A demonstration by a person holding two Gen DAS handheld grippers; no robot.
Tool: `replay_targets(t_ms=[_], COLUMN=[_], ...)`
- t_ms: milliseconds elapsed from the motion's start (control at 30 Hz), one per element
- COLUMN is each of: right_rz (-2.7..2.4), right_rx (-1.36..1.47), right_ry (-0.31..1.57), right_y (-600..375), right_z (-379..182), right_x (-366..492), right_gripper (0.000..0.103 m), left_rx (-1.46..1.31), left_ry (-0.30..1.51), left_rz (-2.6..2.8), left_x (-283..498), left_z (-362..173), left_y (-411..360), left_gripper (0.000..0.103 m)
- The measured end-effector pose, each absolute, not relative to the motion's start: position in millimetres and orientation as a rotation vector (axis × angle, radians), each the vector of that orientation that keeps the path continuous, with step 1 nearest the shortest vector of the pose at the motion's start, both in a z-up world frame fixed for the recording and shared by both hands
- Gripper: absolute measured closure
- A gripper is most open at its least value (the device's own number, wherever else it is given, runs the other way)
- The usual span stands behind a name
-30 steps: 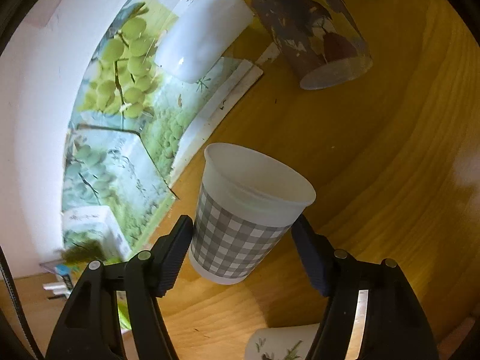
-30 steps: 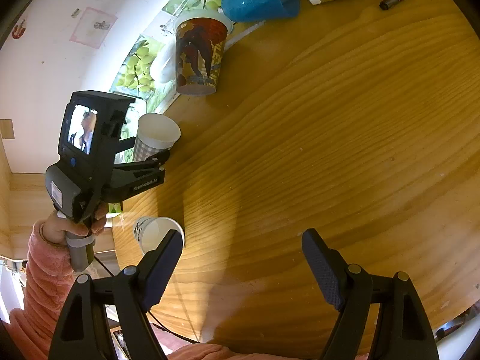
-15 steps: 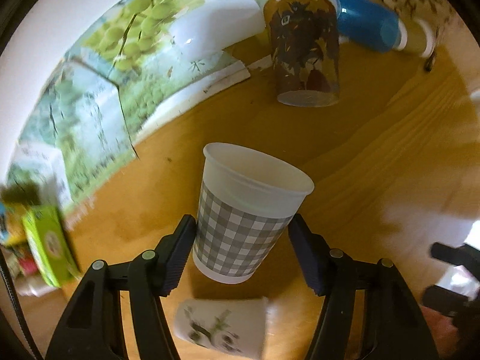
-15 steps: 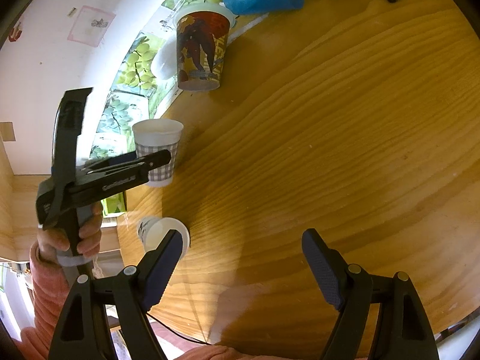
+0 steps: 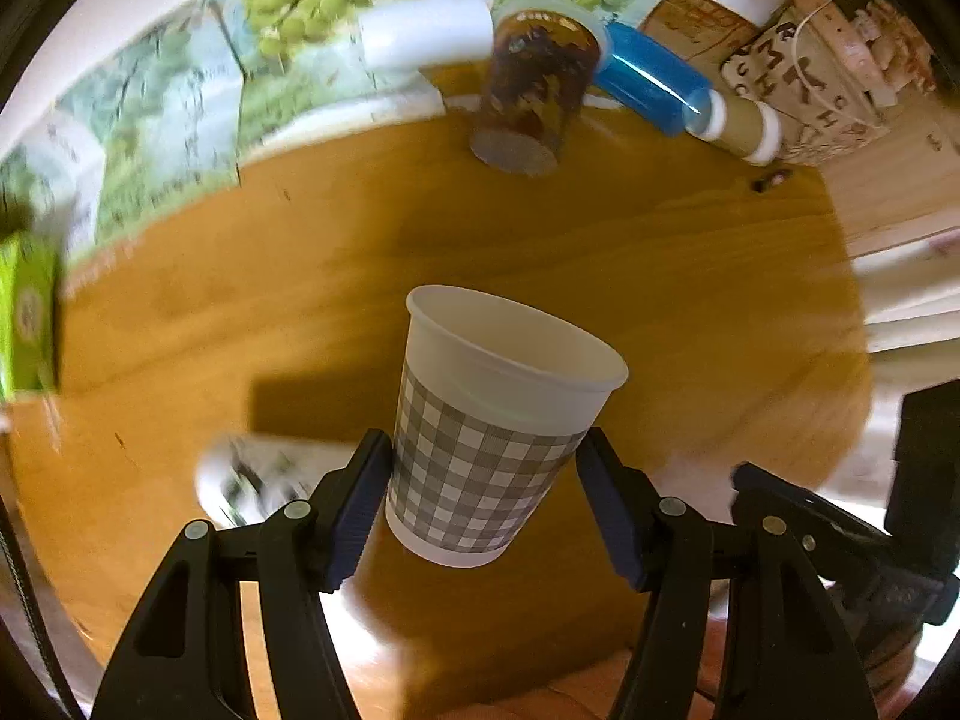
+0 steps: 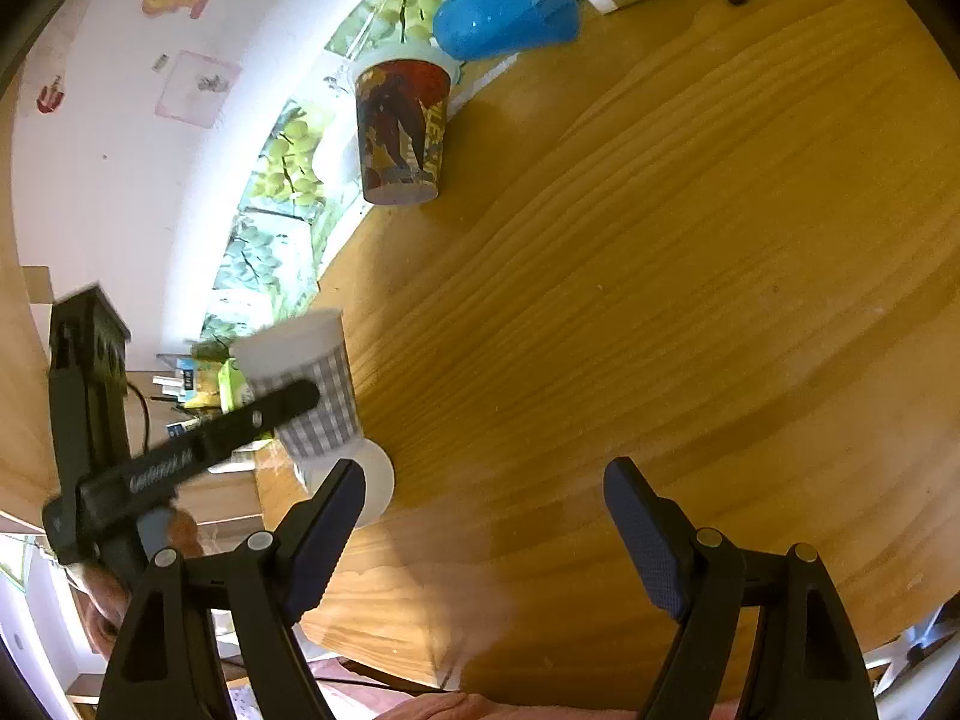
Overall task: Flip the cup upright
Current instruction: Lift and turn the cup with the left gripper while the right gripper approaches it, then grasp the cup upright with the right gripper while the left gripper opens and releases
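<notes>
Left claw (image 5: 483, 483) is clamped on the checked cup (image 5: 492, 426), frame centre, mouth up, a bit tilted, held above the wood surface (image 5: 660, 276). Right claw (image 6: 483, 516) is spread wide w/ nothing between its fingers, low over the surface. Lower left of the left view: a white printed cup (image 5: 258, 477) lying on its side, blurred. Upper centre: a dark printed cup (image 5: 537, 99) standing, blue cup (image 5: 651, 87) lying beside it

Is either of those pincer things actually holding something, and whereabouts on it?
The left gripper holds the checked paper cup by its lower sides, mouth up. The right gripper is open and holds nothing.
</notes>
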State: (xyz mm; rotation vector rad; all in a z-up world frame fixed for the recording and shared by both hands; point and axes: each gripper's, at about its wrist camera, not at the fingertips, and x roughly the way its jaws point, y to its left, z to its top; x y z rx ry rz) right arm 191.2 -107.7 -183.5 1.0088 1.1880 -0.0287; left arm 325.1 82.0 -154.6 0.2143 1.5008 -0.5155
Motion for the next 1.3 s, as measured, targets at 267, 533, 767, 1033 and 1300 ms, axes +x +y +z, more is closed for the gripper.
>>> replay_targets(t_ms=[267, 533, 767, 1033, 1300], right_rz=[-0.003, 0.022, 0.013, 0.02, 0.024], right_rx=[1.106, 1.152, 1.125, 1.109, 1.091], right_ry=[1.172, 1.197, 1.27, 1.327, 1.363], right_y=[-107, -97, -84, -77, -74], right_z=[-183, -188, -197, -205, -212], right_x=[166, 142, 131, 133, 141], right_gripper=[0.02, 0.02, 0.02, 0.02, 0.02], left_rx=[0.016, -0.145, -0.184, -0.187, -0.128], left_ry=[1.589, 1.707, 1.772, 1.8, 1.778], left_rz=[-0.56, -0.592, -0.572, -0.552, -0.557], left_x=[278, 241, 228, 225, 223], left_z=[-172, -203, -223, -231, -225], left_y=[100, 115, 117, 116, 111], left_gripper=[0.035, 0.035, 0.034, 0.032, 0.02])
